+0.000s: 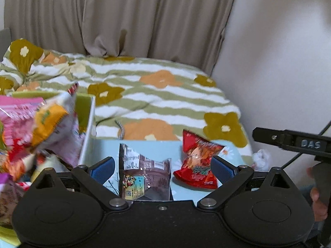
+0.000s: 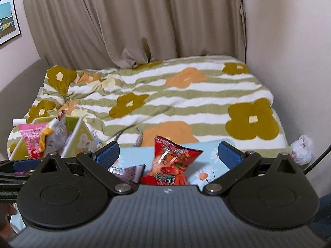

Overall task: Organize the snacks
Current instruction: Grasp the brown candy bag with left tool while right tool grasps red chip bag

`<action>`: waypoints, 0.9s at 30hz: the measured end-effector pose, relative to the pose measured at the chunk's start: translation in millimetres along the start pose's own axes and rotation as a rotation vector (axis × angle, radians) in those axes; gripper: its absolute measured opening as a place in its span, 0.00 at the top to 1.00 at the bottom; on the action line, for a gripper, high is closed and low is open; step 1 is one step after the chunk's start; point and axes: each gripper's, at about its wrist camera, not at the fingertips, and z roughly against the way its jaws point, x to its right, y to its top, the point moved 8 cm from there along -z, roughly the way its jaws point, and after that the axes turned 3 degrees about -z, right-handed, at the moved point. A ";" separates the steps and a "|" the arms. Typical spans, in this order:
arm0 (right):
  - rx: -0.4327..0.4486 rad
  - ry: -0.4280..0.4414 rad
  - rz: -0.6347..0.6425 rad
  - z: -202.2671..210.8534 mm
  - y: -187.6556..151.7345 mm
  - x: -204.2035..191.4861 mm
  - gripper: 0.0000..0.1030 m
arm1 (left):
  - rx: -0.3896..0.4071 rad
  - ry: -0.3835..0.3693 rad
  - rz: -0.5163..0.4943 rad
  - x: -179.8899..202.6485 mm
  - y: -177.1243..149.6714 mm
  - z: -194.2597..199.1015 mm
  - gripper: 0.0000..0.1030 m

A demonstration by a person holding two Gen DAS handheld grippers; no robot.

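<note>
Two snack packets lie side by side on the pale blue floral cloth (image 1: 144, 144): a brown packet (image 1: 144, 177) and a red packet (image 1: 196, 165). To their left a green box (image 1: 88, 119) is stuffed with pink and orange snack bags (image 1: 37, 124), too jumbled to count. The left gripper (image 1: 163, 165) hovers with jaws apart around the brown packet; the right gripper (image 2: 168, 155), jaws apart too, frames the red one, both empty
</note>
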 end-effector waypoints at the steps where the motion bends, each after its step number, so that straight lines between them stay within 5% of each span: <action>1: -0.016 0.011 -0.007 -9.3 -2.0 6.4 0.00 | -0.009 0.017 0.004 0.7 -2.1 -9.6 0.03; 16: -0.191 0.107 -0.025 -118.7 -37.9 30.6 0.00 | -0.144 0.095 0.160 -29.8 -27.8 -113.7 0.03; 27: -0.238 0.199 -0.089 -159.8 -55.2 27.8 0.00 | -0.187 -0.066 0.376 -46.0 -48.3 -145.1 0.14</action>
